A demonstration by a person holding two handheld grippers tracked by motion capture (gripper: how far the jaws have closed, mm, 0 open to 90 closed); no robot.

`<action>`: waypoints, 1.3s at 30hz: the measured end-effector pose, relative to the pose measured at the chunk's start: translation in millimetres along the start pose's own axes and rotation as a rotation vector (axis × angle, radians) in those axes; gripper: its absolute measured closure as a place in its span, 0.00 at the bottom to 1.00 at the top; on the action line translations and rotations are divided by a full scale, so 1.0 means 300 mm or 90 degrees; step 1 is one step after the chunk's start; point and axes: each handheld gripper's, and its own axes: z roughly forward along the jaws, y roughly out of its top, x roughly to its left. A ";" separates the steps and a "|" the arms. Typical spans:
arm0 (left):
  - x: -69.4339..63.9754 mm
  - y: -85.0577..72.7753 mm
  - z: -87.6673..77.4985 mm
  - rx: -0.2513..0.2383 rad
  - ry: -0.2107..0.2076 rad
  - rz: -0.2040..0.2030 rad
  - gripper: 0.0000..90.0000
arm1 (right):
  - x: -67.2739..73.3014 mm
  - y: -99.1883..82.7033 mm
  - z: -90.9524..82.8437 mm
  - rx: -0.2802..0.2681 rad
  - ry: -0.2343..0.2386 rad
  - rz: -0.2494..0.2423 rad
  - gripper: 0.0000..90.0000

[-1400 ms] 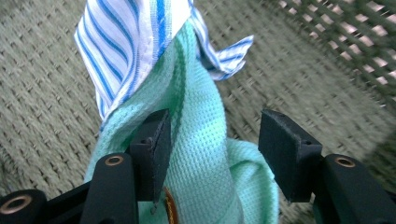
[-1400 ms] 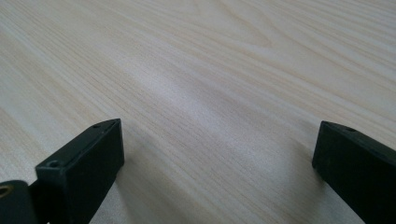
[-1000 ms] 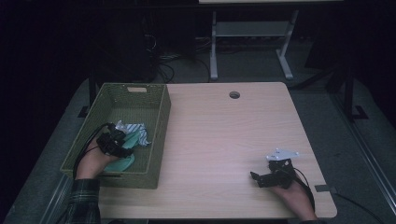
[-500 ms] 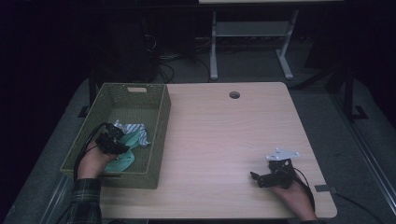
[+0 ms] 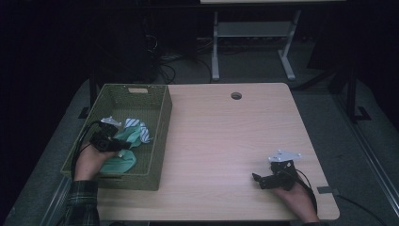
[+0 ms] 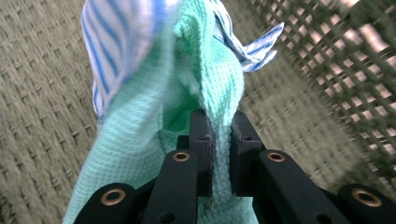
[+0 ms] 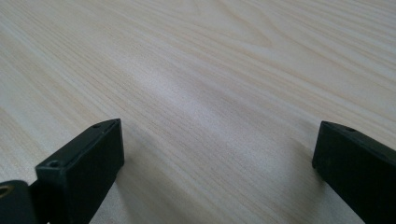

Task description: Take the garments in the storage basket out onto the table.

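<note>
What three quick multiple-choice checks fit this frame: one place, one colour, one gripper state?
1. Where does the mint-green waffle-weave cloth lie?
A. in the olive-green woven basket
B. on the pale wooden table
C. on the floor

2. What pattern has the other cloth beside it?
A. red checks
B. blue and white stripes
C. plain black

3. How do the right gripper jaws stand?
A. closed on cloth
B. closed on nothing
C. wide open over bare wood

Key: 1 A, the high view shows it inside the basket walls; 2 B, stripes show in the left gripper view; 3 C, its jaws stand far apart above the tabletop.
</note>
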 end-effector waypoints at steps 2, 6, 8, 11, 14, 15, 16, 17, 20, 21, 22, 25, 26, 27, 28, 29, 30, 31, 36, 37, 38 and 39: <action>0.002 0.002 -0.011 -0.017 -0.005 -0.004 0.91 | 0.000 0.000 0.000 0.000 0.000 -0.001 0.02; 0.003 0.011 -0.049 -0.047 -0.013 -0.011 0.91 | 0.000 0.000 0.000 0.000 0.000 -0.001 0.02; 0.005 0.013 -0.071 -0.073 -0.019 -0.015 0.91 | 0.000 0.000 0.000 0.000 0.000 0.000 0.02; 0.007 0.017 -0.101 -0.106 -0.027 -0.021 0.91 | 0.000 0.000 0.000 0.000 0.000 0.000 0.02; 0.008 0.022 -0.126 -0.137 -0.043 -0.033 0.91 | 0.000 0.000 0.000 0.000 0.000 0.000 0.02; 0.006 0.024 -0.132 -0.148 -0.048 -0.038 0.91 | 0.000 0.000 0.000 0.000 -0.001 0.000 0.02; 0.006 0.027 -0.138 -0.156 -0.052 -0.038 0.91 | 0.000 0.000 0.000 0.000 0.000 0.000 0.02; 0.004 0.030 -0.144 -0.167 -0.058 -0.043 0.91 | 0.000 0.000 0.000 0.000 -0.001 0.000 0.02; -0.001 0.043 -0.163 -0.187 -0.070 -0.037 0.91 | 0.000 0.000 0.000 0.001 -0.001 -0.001 0.02; -0.004 0.047 -0.169 -0.192 -0.070 -0.036 0.91 | 0.000 0.000 0.000 0.000 0.000 0.000 0.02; -0.006 0.052 -0.174 -0.200 -0.071 -0.035 0.91 | 0.000 0.000 0.000 0.000 0.000 0.000 0.02; -0.009 0.062 -0.189 -0.220 -0.081 -0.040 0.91 | 0.000 0.000 0.000 0.000 0.000 -0.001 0.02; -0.010 0.064 -0.195 -0.224 -0.081 -0.039 0.91 | 0.000 0.000 0.000 0.000 0.000 -0.001 0.02; -0.012 0.066 -0.200 -0.228 -0.083 -0.041 0.91 | 0.000 0.000 0.000 0.000 -0.001 0.000 0.02; -0.012 0.068 -0.206 -0.234 -0.087 -0.042 0.91 | 0.000 0.000 0.000 0.000 -0.001 0.001 0.02; -0.012 0.069 -0.212 -0.241 -0.089 -0.045 0.91 | 0.000 0.000 0.000 0.001 -0.002 0.001 0.02; -0.011 0.070 -0.217 -0.243 -0.090 -0.044 0.91 | 0.000 0.000 0.000 0.001 -0.002 0.002 0.02; -0.011 0.072 -0.222 -0.245 -0.091 -0.043 0.91 | 0.000 0.000 0.000 0.001 -0.003 0.002 0.02; -0.010 0.077 -0.245 -0.254 -0.098 -0.043 0.91 | 0.001 0.000 0.000 0.000 -0.003 0.003 0.02; -0.013 0.080 -0.251 -0.258 -0.100 -0.045 0.91 | 0.000 0.000 0.000 0.001 -0.004 0.002 0.02; -0.015 0.083 -0.259 -0.262 -0.101 -0.041 0.91 | 0.001 0.000 0.000 0.002 -0.003 0.004 0.02; -0.018 0.087 -0.268 -0.266 -0.104 -0.038 0.91 | 0.002 0.000 -0.001 0.003 -0.003 0.005 0.02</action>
